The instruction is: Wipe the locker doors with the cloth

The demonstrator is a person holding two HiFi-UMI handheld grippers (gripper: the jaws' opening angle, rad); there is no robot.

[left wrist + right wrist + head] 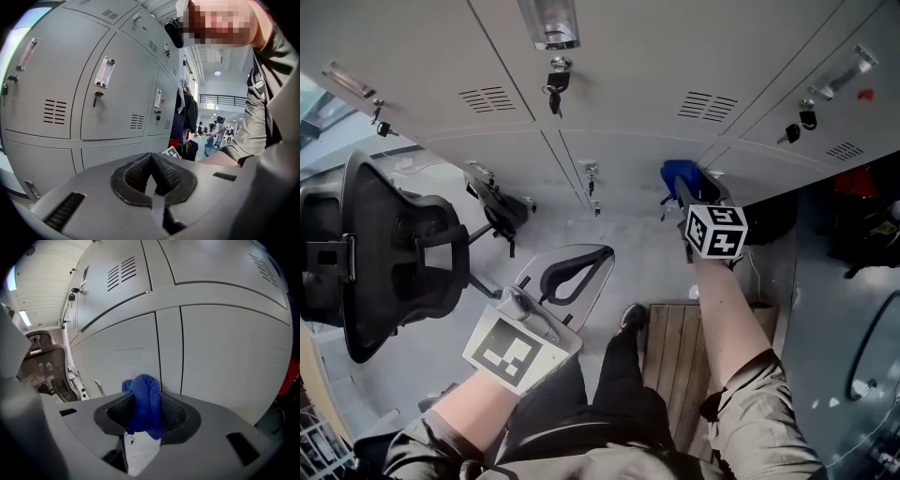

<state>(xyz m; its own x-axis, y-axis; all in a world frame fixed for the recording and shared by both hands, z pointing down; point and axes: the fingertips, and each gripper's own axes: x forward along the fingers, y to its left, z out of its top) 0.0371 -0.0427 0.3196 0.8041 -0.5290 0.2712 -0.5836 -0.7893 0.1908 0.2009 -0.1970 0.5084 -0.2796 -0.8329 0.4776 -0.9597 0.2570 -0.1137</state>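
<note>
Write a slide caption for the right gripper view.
Close-up: right tongs clamped on a bunched blue cloth, facing the lower grey locker doors.

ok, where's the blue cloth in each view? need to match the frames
Head view: upper right of centre, blue cloth at the tip of the right gripper, close to the locker doors.
Left gripper view: not in it.
Right gripper view: lower centre, blue cloth clamped between the jaws.
Shared landmark: the grey locker doors, in all three views.
</note>
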